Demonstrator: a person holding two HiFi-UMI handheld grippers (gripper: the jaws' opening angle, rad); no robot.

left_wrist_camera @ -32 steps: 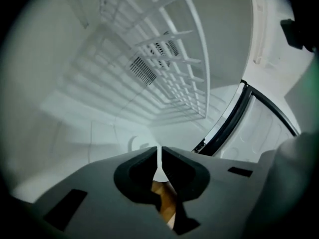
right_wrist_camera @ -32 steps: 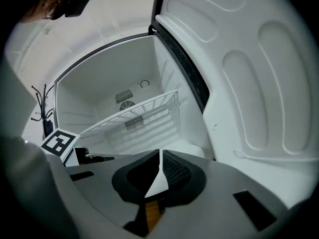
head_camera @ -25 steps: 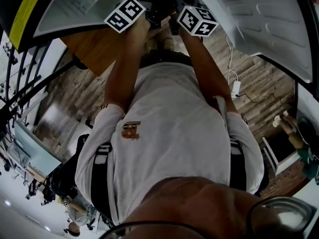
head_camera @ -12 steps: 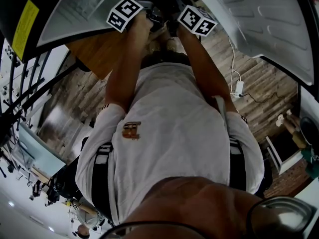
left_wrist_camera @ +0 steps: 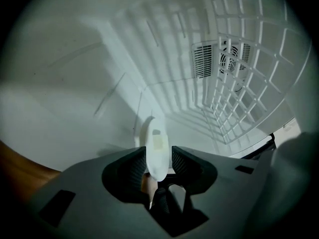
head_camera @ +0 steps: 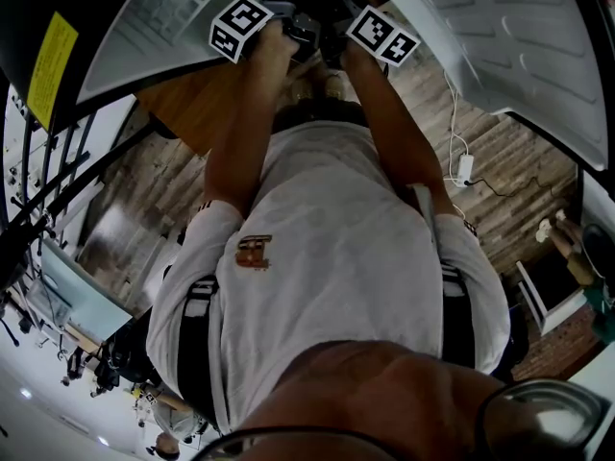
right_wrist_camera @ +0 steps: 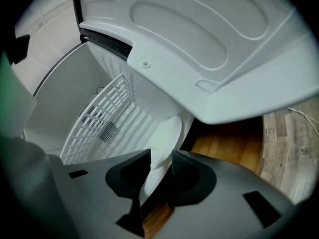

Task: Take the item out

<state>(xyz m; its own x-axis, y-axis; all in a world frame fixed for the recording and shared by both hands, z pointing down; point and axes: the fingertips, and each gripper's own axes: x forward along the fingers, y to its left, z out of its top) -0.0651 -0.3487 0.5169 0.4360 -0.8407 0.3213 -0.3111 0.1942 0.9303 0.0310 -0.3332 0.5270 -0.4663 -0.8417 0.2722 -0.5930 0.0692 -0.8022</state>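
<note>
A white plate (left_wrist_camera: 156,148) stands on edge inside a white fridge compartment. My left gripper (left_wrist_camera: 158,159) has the plate between its pads; its jaws have just been opening and now stand wide, with thin gaps beside the plate. My right gripper (right_wrist_camera: 160,164) is shut on the same white plate (right_wrist_camera: 167,133), gripping its near rim. In the head view both grippers sit close together at the top, shown by the left marker cube (head_camera: 238,27) and the right marker cube (head_camera: 382,35). Their jaws are hidden there.
A white wire shelf (left_wrist_camera: 239,83) and a fan vent (left_wrist_camera: 219,59) line the compartment's right side. The open moulded door (right_wrist_camera: 209,59) hangs over the right gripper. Below is wooden floor (right_wrist_camera: 234,143), with a white cable and plug (head_camera: 461,171) at the right.
In the head view both marker cubes have rolled a little and shifted slightly toward the top edge. The arms stay stretched into the compartment.
</note>
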